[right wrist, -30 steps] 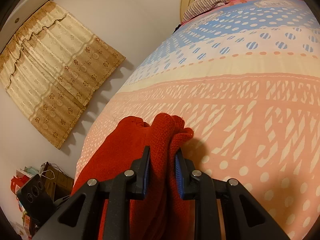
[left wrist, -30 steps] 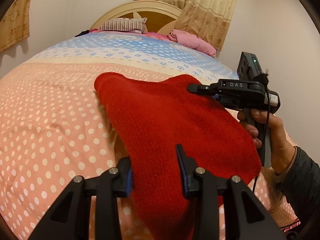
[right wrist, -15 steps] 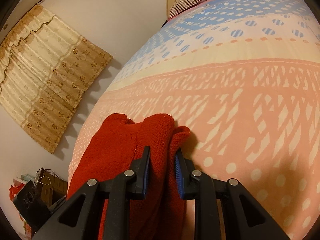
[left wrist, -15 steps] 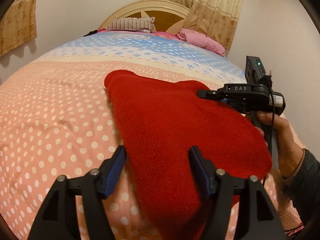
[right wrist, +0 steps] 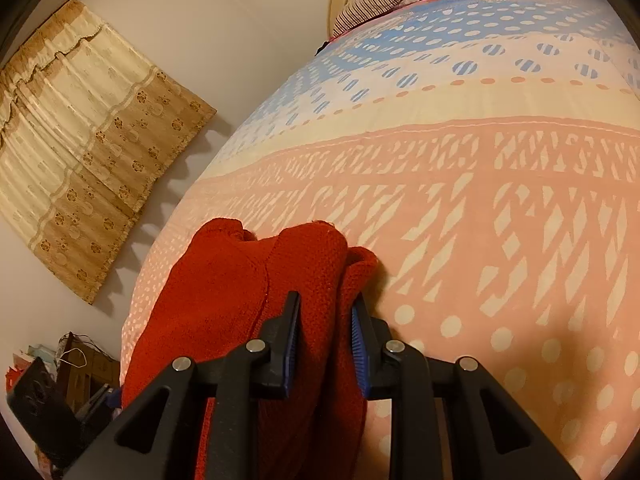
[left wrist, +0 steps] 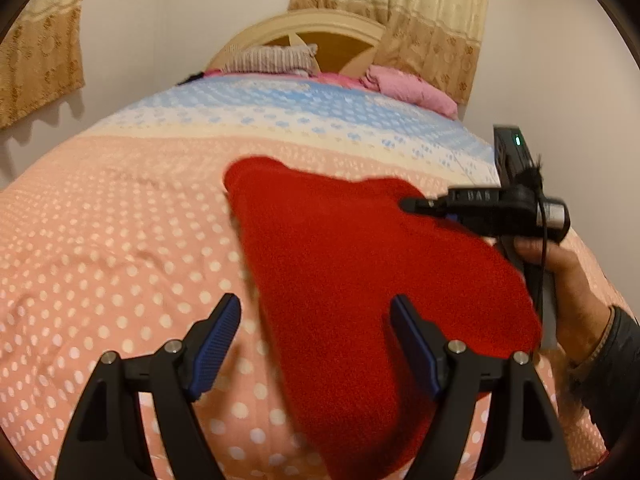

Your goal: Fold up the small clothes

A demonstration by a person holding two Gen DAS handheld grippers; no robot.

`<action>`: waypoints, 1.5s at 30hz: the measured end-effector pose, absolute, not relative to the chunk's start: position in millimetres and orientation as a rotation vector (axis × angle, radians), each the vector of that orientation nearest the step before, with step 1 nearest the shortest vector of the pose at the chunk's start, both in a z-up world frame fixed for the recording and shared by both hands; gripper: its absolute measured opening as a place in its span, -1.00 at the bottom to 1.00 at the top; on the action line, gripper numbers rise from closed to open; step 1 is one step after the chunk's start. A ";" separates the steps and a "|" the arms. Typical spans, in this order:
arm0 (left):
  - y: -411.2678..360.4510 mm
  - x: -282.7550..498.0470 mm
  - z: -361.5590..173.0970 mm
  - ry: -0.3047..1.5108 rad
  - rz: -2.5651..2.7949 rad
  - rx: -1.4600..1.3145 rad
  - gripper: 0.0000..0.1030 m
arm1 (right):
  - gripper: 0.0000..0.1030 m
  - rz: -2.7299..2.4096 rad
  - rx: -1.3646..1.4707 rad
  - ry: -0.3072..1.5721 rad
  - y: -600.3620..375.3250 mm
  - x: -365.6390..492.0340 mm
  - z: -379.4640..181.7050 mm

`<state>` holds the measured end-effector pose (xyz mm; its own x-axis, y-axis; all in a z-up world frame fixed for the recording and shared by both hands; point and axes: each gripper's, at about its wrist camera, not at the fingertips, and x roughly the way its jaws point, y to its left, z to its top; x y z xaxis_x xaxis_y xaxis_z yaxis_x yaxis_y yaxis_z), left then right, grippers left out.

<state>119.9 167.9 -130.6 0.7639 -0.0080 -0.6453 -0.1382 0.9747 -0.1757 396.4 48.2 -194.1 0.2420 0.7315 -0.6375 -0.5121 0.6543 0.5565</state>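
Red knit: my red knitted garment (left wrist: 360, 280) lies on the bedspread (left wrist: 120, 240), over its salmon dotted part near the foot end.
Long axis: from my left wrist view it runs from a rounded far end, towards the headboard (left wrist: 304, 36), down to the near edge of the bed by my left gripper (left wrist: 316, 332); it widens towards the right side.
Look: thick, fuzzy, plain red, doubled over into a slab; from my right wrist view I see bunched layers with a rolled edge at the far tip.
Left jaws: spread wide and just been opening; the cloth sits between the blue pads (left wrist: 216, 340) but they do not press it.
Right jaws: my right gripper (right wrist: 325, 340) pinches a thick fold of the knit, pads narrow and tight on it.
Right hand: my hand (left wrist: 560, 280) in a dark sleeve grips the handle at the right edge of the bed.
Far end: striped pillow (left wrist: 268, 58) and pink pillow (left wrist: 412, 88) at the head.
Walls: beige curtain (right wrist: 92, 140) hangs beside the bed.
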 end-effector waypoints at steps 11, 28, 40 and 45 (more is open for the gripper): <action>191.8 147.4 -133.7 0.697 0.179 -0.182 0.83 | -0.20 0.987 0.216 0.772 33.8 323.0 -121.5; 177.4 125.5 -151.1 0.725 0.189 -0.204 1.00 | -0.13 0.995 0.144 0.866 23.5 284.9 -175.3; 149.6 93.3 -80.3 0.529 0.190 -0.095 1.00 | 0.03 0.814 0.103 0.642 0.9 214.2 -105.7; 148.3 91.0 -73.4 0.512 0.182 -0.100 1.00 | 0.12 0.769 0.030 0.535 -2.8 186.2 -85.6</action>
<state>91.0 148.3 -73.4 0.8563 0.1481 -0.4949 -0.1978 0.9790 -0.0493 186.2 -2.8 -85.6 0.5923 0.6686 -0.4497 -0.6538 0.7250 0.2166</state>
